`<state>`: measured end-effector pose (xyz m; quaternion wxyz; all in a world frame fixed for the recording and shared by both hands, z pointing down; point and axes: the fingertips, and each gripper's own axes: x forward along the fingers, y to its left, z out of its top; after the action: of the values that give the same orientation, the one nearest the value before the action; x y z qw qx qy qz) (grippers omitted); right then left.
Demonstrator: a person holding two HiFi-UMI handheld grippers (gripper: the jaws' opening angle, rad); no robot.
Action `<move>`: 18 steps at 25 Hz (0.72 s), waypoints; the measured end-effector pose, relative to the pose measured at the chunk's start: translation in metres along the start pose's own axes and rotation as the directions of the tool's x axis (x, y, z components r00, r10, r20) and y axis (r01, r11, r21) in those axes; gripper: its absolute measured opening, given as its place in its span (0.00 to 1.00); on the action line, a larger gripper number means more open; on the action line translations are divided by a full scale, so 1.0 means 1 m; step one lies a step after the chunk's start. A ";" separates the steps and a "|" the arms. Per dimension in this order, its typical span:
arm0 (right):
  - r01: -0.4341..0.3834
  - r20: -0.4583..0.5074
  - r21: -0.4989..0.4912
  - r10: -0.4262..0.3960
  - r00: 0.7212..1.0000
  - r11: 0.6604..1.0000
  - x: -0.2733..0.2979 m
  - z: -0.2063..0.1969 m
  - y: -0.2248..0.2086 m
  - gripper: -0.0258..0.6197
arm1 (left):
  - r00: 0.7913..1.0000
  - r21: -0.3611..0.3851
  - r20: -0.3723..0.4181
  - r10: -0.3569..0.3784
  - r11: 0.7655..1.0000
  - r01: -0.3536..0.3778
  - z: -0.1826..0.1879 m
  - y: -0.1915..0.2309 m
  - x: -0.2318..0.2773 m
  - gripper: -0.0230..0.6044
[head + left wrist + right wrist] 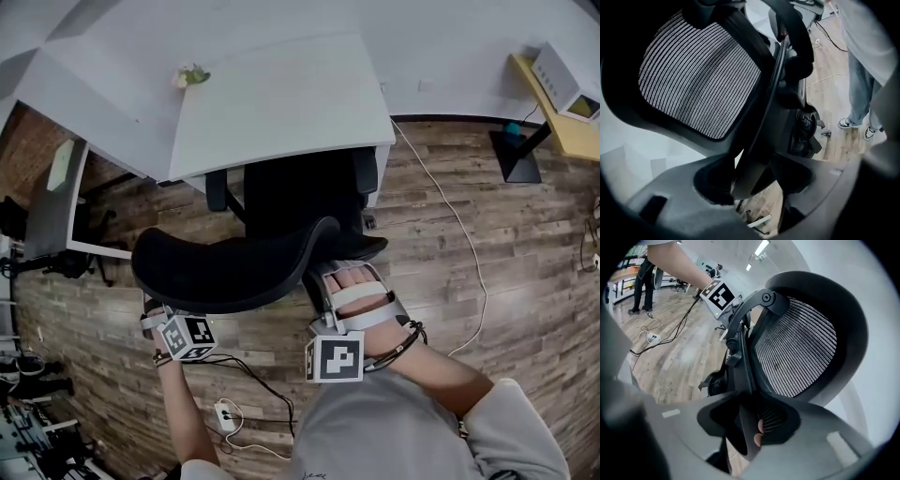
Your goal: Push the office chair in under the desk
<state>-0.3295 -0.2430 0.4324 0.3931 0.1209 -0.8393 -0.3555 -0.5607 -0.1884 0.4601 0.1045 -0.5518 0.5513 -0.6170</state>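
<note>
A: A wood-plank floor (525, 234) is seen, with a white desk (281, 94) set at its far side. Where is the office chair (300, 197) placed?

B: It is parked facing the desk. The seat front is tucked beneath the desktop, the armrests (217, 190) are at the desk's edge, and the backrest (225, 267) is well outside.

A: How is the left side held?

B: The left gripper (757, 185) is clamped on the backrest's left rim, which is seen running between its jaws. The bare left forearm is stretched forward and low.

A: And the right?

B: The right gripper (750, 427) is closed on the opposite rim in the same way, its jaws set wide by the thick frame. The right hand (361, 292) is strapped in, with the forearm angled in from the body.

A: Which step is judged to be in hand?

B: The push itself, only partly done. An even forward shove from both sides is called for next, so that the chair is rolled straight and the armrests are passed under the desktop.
</note>
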 end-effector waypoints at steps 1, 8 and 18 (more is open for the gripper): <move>0.006 0.008 0.003 -0.006 1.000 1.000 0.002 0.001 -0.002 0.25 | 1.000 0.004 -0.006 0.003 1.000 -0.003 -0.001 0.003 0.003 0.41; 0.022 0.009 0.001 -0.022 1.000 1.000 0.018 0.001 -0.014 0.25 | 0.999 0.013 -0.027 0.017 1.000 -0.017 0.001 0.015 0.027 0.41; 0.039 -0.010 0.032 -0.039 0.999 0.999 0.039 0.020 -0.021 0.25 | 1.000 0.037 0.021 -0.010 0.999 0.010 -0.014 0.037 0.049 0.41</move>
<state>-0.3721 -0.2671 0.4313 0.3881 0.1452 -0.8406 -0.3488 -0.6079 -0.2307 0.4614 0.1175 -0.5589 0.5359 -0.6218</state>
